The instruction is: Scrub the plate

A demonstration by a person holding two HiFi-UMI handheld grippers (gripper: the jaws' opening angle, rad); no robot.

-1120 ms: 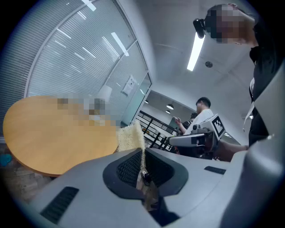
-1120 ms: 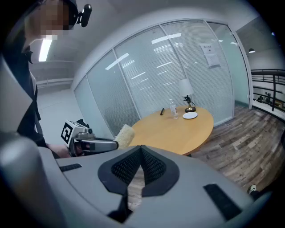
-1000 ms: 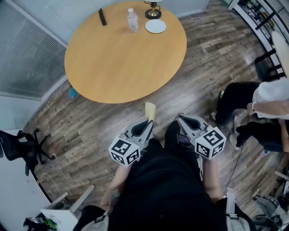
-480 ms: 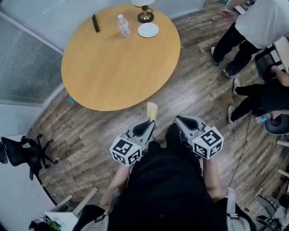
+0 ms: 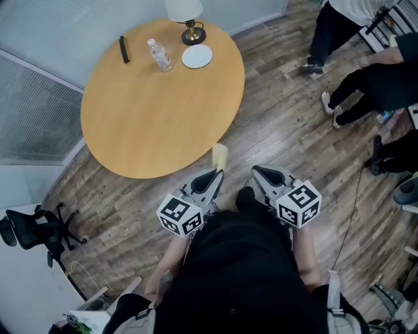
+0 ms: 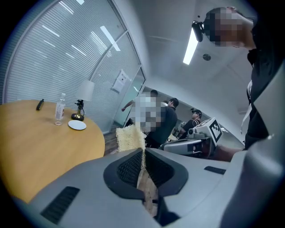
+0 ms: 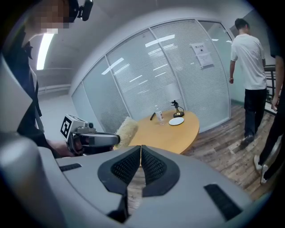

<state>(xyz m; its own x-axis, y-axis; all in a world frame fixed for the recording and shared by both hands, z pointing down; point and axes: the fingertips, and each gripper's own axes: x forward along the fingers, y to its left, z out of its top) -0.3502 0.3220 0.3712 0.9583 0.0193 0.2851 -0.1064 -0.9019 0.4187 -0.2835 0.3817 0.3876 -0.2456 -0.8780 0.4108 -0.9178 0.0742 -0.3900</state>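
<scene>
A small white plate [image 5: 197,56] lies at the far side of the round wooden table [image 5: 157,104]; it also shows as the plate [image 6: 77,125] and the plate [image 7: 177,120]. My left gripper [image 5: 216,173] is held over the floor, short of the table's near edge, shut on a pale yellow scrubbing sponge [image 5: 219,156]. The sponge [image 6: 129,137] sticks up from the closed jaws, and the sponge [image 7: 126,131] shows at the left gripper's tip. My right gripper [image 5: 257,171] is beside it, shut with nothing between its jaws.
Next to the plate stand a water bottle [image 5: 159,55], a lamp [image 5: 185,14] and a black remote [image 5: 123,48]. People [image 5: 366,62] stand on the wooden floor to the right. An office chair [image 5: 32,228] is at the left. A glass wall with blinds [image 7: 169,71] runs behind the table.
The table and plate have shifted left and slightly nearer in the head view. The people at the right have moved. Both grippers keep their pose, the sponge still held.
</scene>
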